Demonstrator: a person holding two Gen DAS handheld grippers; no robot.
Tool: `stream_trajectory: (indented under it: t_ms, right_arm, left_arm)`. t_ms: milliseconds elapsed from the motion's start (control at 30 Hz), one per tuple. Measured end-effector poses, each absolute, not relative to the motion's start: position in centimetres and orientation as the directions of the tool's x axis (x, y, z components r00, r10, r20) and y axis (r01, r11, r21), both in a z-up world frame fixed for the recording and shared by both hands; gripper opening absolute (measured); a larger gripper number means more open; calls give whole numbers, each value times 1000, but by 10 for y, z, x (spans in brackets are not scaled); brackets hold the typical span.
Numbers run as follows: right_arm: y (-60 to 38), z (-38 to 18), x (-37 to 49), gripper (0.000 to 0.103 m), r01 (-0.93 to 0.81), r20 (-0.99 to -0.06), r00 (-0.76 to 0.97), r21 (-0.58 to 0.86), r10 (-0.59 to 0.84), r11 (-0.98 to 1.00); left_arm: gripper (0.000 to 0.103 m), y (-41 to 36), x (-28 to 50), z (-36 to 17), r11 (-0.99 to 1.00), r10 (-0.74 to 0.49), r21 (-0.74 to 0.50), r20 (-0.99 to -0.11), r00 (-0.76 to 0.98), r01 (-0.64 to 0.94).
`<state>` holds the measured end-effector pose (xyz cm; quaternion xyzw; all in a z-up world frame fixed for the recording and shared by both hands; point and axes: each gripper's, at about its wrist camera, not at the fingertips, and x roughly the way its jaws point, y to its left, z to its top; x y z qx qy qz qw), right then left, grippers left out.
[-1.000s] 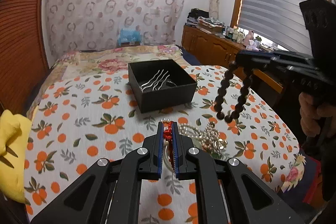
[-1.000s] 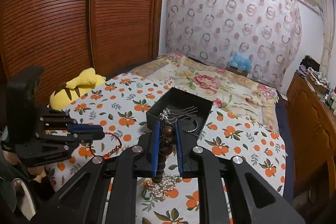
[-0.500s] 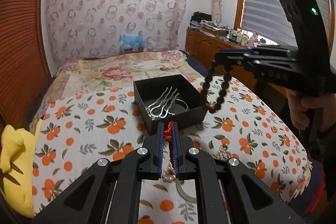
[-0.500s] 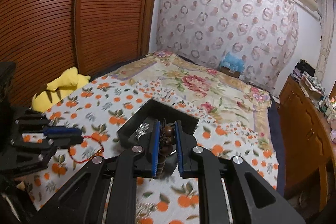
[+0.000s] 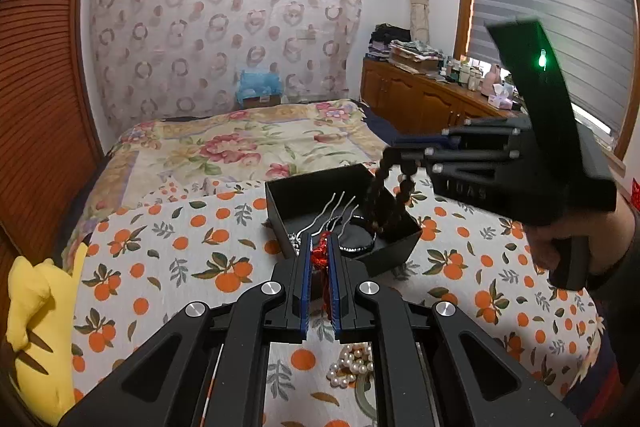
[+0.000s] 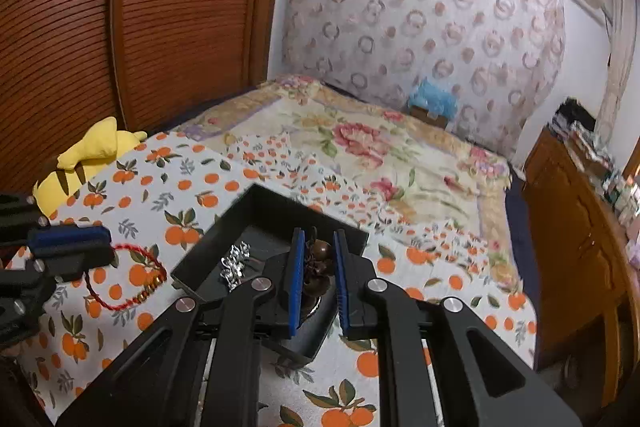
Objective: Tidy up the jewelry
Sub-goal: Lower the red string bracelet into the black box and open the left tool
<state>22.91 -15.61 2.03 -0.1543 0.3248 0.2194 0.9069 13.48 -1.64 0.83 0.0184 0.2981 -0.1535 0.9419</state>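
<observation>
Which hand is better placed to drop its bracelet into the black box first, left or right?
Right. Its dark bead bracelet already hangs into the black box, from the right gripper. The left gripper holds the red string bracelet short of the box's near wall.

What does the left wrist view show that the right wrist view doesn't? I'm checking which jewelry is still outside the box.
Only the left wrist view: the pearl necklace lying on the orange-print cloth outside the box, and the wavy hairpins inside it.

Only the right wrist view: the full loop of the red cord bracelet hanging from the left gripper.

Both: the black box, the dark bead bracelet clamped in the right gripper and hanging into it, and the yellow plush.
</observation>
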Motion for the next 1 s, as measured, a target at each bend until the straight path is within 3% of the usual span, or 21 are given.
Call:
stream_trajectory:
  t_ms: [233,1000]
  right_arm:
    - [-177,10,231,17,-488,-665,663,-37,343,872]
    - [-245,-17,187,17,-465,-667,662,-6,343,885]
  left_arm:
    - [7,-28,158,7,949,-276,-39,-578,768,312]
    - [7,-60,234,-6,961,-195,31,-633,749,276]
